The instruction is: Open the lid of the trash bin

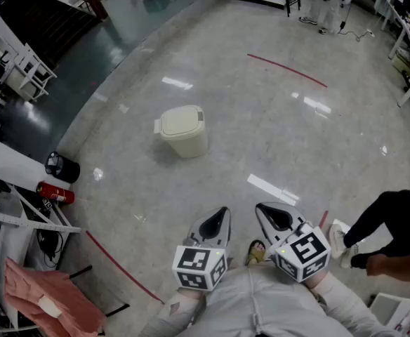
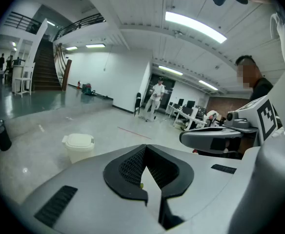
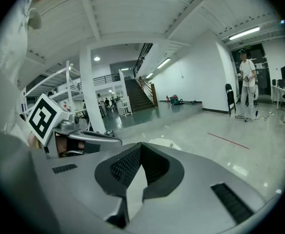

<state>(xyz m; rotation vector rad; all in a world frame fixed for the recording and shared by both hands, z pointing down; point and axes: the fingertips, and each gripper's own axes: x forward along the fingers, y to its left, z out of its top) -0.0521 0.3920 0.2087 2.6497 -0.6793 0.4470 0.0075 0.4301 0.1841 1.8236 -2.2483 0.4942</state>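
Trash bin (image 1: 184, 133) upright on bare floor, lid (image 1: 181, 120) down, not yet touched. Left gripper (image 1: 222, 211) and right gripper (image 1: 262, 208) both well short of bin, side by side, tips aimed toward bin. Both jaw pairs clenched tip to tip, nothing between them.

Risks:
- Bin looks light, floor glossy. Upward pry on lid edge with no second gripper bracing bin body could skid or tip it.
- Closed tips may slip off lid rim.

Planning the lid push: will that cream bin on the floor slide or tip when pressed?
The trash bin looks like small plastic standing free on glossy floor, so probably light and apt to slide. Its lid sits shut; pressing straight down seems safer than sideways.
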